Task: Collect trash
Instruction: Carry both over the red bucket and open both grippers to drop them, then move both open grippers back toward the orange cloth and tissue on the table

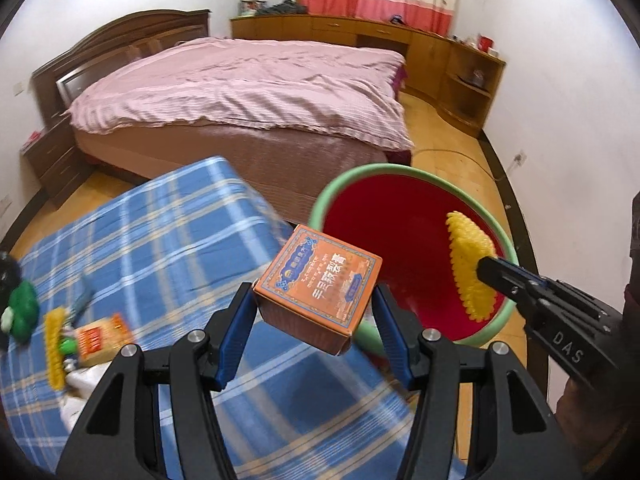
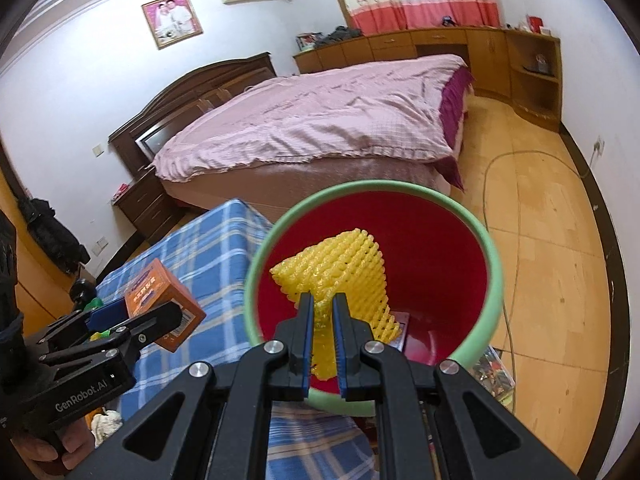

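Your left gripper [image 1: 314, 304] clamps the orange box [image 1: 318, 294], the right gripper [image 2: 322, 320] pinches yellow foam netting [image 2: 340, 268] over the bin [image 2: 494, 276]; release both inside.

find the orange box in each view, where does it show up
Left wrist view: the orange box sits at centre, gripped between the left gripper fingers, just left of the bin.
Right wrist view: the same box is at lower left, over the blue plaid cloth.
Shared landmark: the red bin with the green rim, right of the box in both.
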The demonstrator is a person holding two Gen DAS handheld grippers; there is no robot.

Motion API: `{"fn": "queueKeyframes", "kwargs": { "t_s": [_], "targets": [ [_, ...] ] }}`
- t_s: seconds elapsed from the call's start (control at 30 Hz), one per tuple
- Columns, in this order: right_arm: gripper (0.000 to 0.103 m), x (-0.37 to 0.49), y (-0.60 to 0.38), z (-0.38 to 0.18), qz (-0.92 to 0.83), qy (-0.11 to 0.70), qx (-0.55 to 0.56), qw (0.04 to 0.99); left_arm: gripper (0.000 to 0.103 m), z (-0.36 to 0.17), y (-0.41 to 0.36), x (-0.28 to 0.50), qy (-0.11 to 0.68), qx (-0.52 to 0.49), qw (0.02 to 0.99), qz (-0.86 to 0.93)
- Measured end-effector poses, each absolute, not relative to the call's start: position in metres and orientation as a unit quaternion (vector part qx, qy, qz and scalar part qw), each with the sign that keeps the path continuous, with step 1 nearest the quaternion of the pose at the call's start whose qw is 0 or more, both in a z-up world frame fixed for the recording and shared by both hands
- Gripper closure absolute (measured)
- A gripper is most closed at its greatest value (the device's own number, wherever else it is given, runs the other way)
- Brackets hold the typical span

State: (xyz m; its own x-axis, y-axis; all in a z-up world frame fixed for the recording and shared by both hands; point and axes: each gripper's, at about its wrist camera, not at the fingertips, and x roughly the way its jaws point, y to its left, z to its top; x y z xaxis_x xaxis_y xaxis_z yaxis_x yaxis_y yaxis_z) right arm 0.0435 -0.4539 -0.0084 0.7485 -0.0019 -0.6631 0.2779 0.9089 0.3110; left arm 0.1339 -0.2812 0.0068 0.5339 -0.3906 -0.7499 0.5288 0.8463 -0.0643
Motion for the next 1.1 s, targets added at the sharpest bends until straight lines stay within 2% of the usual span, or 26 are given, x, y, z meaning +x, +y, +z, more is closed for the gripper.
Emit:
{"fn": "queueKeyframes", "kwargs": {
  "t_s": [0.17,0.53,1.1],
  "targets": [
    [0.092,0.046,-0.472,-0.019,-0.086,0.352,0.208,0.908,0.043,-0.003,-0.311,0.137,0.409,0.098,0.861,-0.285],
    [0.082,0.052,-0.490,-0.031,-0.088,0.358,0.224,0.902,0.040,-0.017,-0.338,0.144,0.421,0.110,0.851,-0.295],
    [0.062,0.047,-0.465,-0.011,-0.081,0.341,0.211,0.912,0.037,-0.002,-0.298,0.147,0.414,0.075,0.868,-0.263]
  ]
}}
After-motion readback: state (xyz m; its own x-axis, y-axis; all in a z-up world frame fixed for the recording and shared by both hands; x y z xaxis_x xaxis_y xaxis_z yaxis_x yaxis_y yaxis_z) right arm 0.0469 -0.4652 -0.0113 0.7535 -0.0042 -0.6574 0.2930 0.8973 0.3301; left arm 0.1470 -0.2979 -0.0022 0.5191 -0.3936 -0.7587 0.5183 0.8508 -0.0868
